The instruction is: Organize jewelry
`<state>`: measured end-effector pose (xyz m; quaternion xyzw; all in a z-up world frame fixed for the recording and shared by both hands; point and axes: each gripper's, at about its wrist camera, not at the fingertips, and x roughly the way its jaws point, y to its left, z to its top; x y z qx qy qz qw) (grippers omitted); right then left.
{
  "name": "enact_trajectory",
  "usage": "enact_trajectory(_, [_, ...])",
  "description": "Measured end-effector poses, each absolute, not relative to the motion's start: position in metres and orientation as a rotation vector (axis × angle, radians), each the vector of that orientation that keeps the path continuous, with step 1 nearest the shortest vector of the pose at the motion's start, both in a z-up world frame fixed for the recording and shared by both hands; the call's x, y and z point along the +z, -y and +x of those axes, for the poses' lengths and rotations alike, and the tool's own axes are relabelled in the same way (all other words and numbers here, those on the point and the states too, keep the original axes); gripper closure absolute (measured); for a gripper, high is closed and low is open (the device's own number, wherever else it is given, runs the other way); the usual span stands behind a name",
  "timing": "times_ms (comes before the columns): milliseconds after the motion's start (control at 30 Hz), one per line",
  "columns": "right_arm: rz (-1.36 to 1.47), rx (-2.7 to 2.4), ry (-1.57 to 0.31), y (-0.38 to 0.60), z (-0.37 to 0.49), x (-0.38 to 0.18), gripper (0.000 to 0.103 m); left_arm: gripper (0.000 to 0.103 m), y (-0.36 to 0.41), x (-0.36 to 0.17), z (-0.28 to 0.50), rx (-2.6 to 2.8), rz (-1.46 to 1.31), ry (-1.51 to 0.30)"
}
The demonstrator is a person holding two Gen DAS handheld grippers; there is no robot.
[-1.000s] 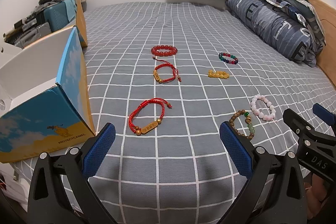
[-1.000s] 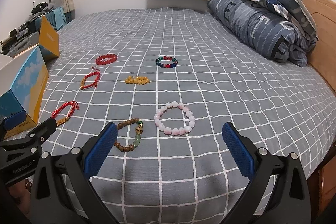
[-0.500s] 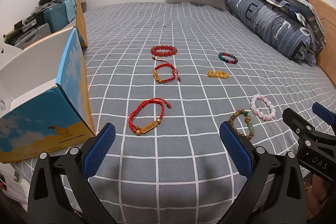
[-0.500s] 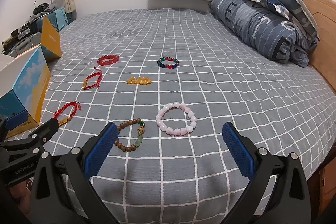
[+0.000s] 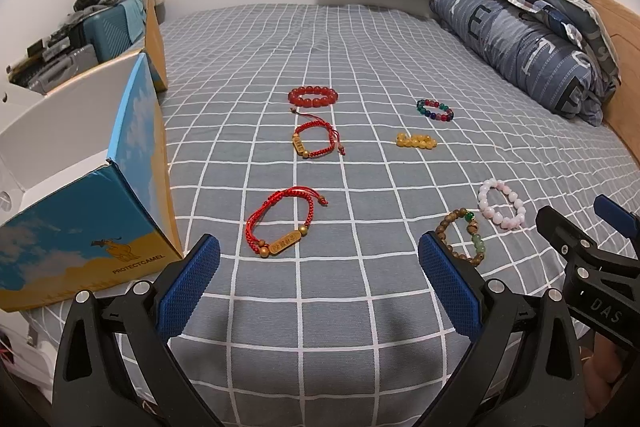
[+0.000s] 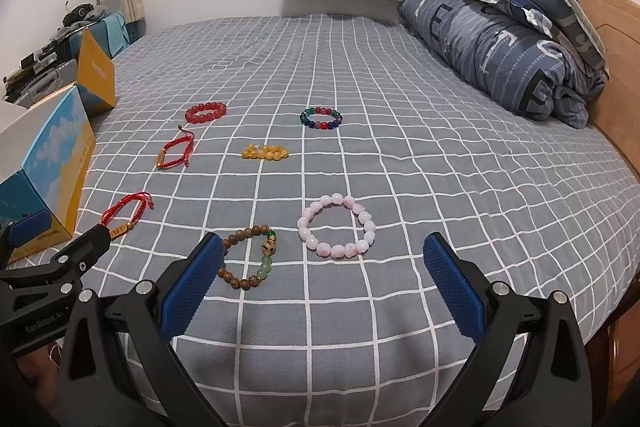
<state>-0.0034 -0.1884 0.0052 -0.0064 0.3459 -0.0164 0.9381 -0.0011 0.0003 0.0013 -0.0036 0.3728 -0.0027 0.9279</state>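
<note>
- My left gripper (image 5: 318,277) hangs low over the near edge of the bed (image 5: 360,39), pointing along the checked sheet; its jaws stand wide apart with nothing between them.
- My right gripper (image 6: 322,277) sits level beside it, jaws likewise spread and empty, clear of the sheet.
- Each camera catches the other tool at its frame edge: the right one at the lower right of the left view, the left one at the lower left of the right view.
- Nearest the left jaws lies a red cord bracelet (image 5: 282,223) with a gold plate, flat on the sheet just ahead.
- Nearest the right jaws, the wooden bead bracelet (image 6: 250,257) lies just beside the left blue pad, and the pink bead bracelet (image 6: 338,227) rests just right of it, apart.
- Farther out I see a second red cord bracelet (image 5: 318,141) and a bunched yellow bead bracelet (image 6: 265,151).
- Farthest are the red bead bracelet (image 5: 313,96) and the multicolour bead bracelet (image 6: 321,119).
- The left view shows the open blue-and-yellow box (image 5: 100,227) close up, with its white inside and printed lettering; the right view catches only its outer corner.
- The right view shows more of the rolled blue quilt (image 6: 492,47) and the wooden headboard (image 6: 616,67) behind it.
</note>
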Motion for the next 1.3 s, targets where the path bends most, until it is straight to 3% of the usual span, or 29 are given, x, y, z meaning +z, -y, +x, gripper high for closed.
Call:
enact_trajectory(367, [-0.02, -0.029, -0.701, 0.189, -0.001, 0.012, 0.007, 0.006, -0.004, 0.009, 0.005, 0.009, -0.023, -0.748])
enact_trajectory(700, [-0.05, -0.023, -0.77, 0.192, 0.053, 0.035, 0.007, 0.006, -0.006, 0.026, 0.085, -0.015, -0.042, -0.854])
enact_trajectory(1067, [0.003, 0.004, -0.925, 0.209, 0.119, -0.023, 0.007, 0.006, -0.009, -0.024, 0.194, -0.028, -0.049, -1.006])
enact_trajectory(1300, [-0.011, 0.022, -1.015, 0.21, 0.133, -0.06, 0.018, 0.006, -0.011, -0.05, 0.214, 0.018, -0.034, -1.047])
